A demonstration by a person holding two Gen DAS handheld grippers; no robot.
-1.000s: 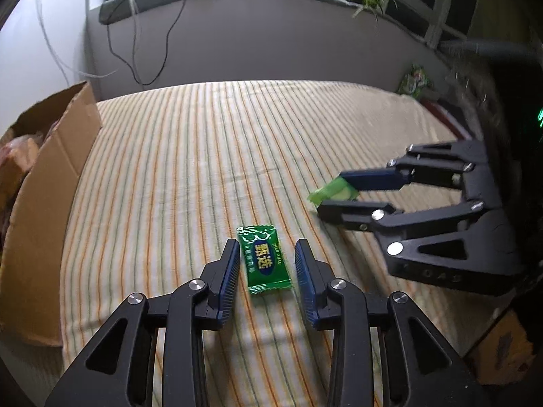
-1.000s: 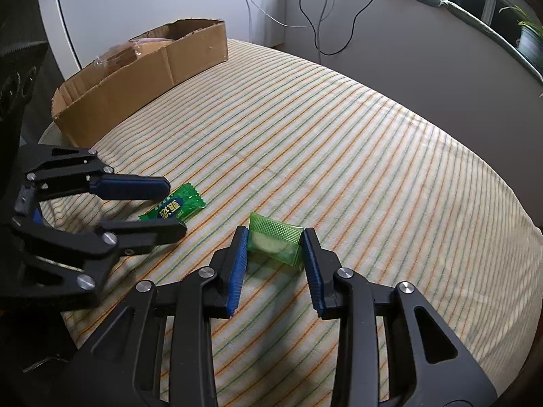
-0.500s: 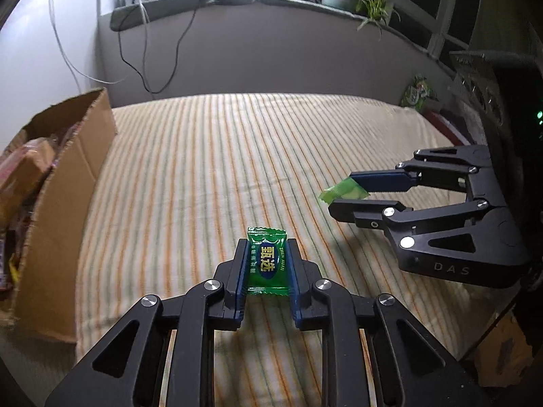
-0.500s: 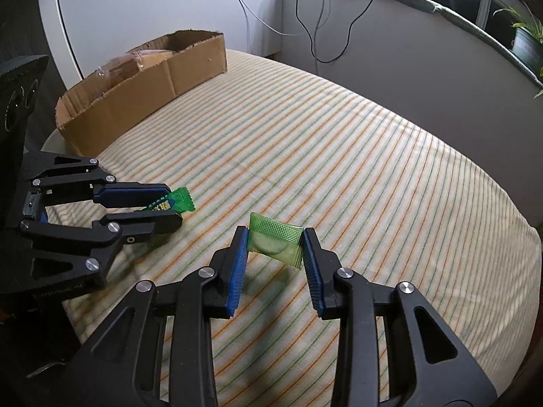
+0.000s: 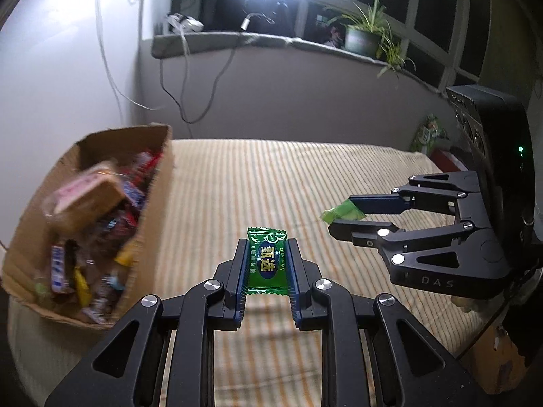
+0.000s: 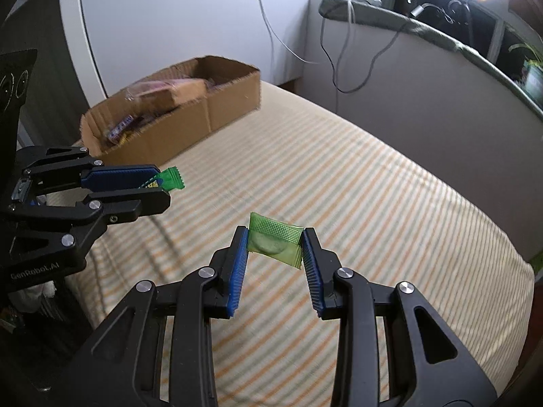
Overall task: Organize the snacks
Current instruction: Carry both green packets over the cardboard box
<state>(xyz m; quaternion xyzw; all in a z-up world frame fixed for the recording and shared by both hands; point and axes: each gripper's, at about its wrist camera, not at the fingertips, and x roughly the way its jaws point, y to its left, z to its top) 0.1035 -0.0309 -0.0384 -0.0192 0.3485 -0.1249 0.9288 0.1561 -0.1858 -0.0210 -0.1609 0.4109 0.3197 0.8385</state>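
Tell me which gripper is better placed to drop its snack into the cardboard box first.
Left. The left gripper, shut on the dark green candy, sits right beside the cardboard box. The right gripper, holding the light green packet, is farther across the striped cloth.

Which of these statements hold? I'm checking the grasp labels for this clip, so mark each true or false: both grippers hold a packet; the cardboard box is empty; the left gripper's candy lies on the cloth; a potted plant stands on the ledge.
1. Both grippers hold a packet. True: the left gripper is shut on the dark green candy, the right gripper on the pale green packet.
2. The cardboard box is empty. False: it holds many wrapped snacks.
3. The dark green candy lies on the striped cloth. False: it is held above it.
4. A potted plant stands on the ledge. True.
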